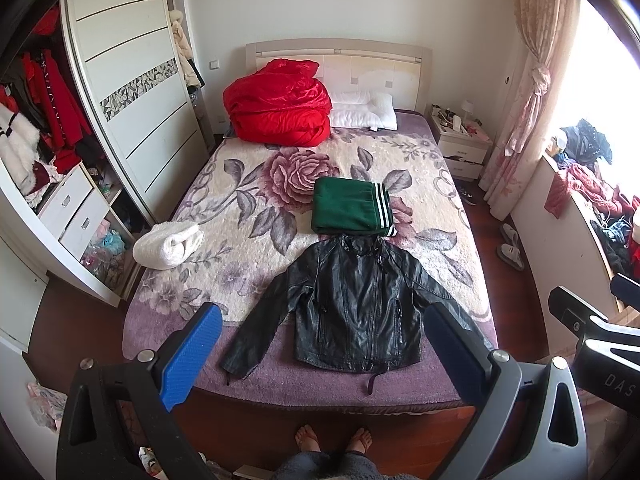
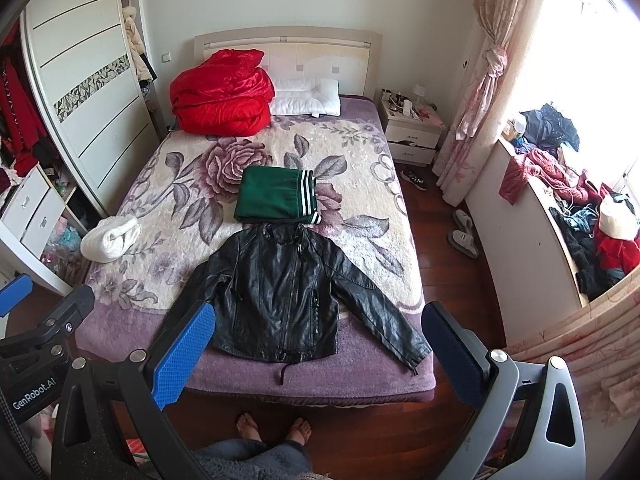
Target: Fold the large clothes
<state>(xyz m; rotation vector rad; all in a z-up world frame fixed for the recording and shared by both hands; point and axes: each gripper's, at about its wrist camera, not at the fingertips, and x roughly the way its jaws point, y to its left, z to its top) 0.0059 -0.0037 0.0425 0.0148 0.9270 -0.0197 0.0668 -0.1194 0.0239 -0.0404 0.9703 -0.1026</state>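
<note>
1. At the foot of the bed (image 1: 400,148), a black leather zip-front jacket (image 1: 356,304) lies flat, face up, both sleeves splayed out to the sides, hem nearest the edge.
2. Beyond the collar sits a folded green garment with white-striped cuff (image 1: 348,208), touching or just overlapping the jacket's collar; cannot tell which.
3. Rolled white fluffy towel (image 1: 168,246) lies near the bed's left edge; a bundled red quilt (image 1: 280,104) and white pillow (image 1: 364,110) are at the headboard.
4. Left gripper (image 1: 320,356) hovers above the bed foot, jaws wide apart, holding nothing.
5. Right gripper (image 2: 316,356) likewise: jaws spread, empty, well clear of the fabric.
6. Step, by my read: jacket laid out, folding not yet begun.
7. Next move likely calls for pinching a sleeve cuff and bringing it across the chest; leather is stiff and slick, so grip may slip.
</note>
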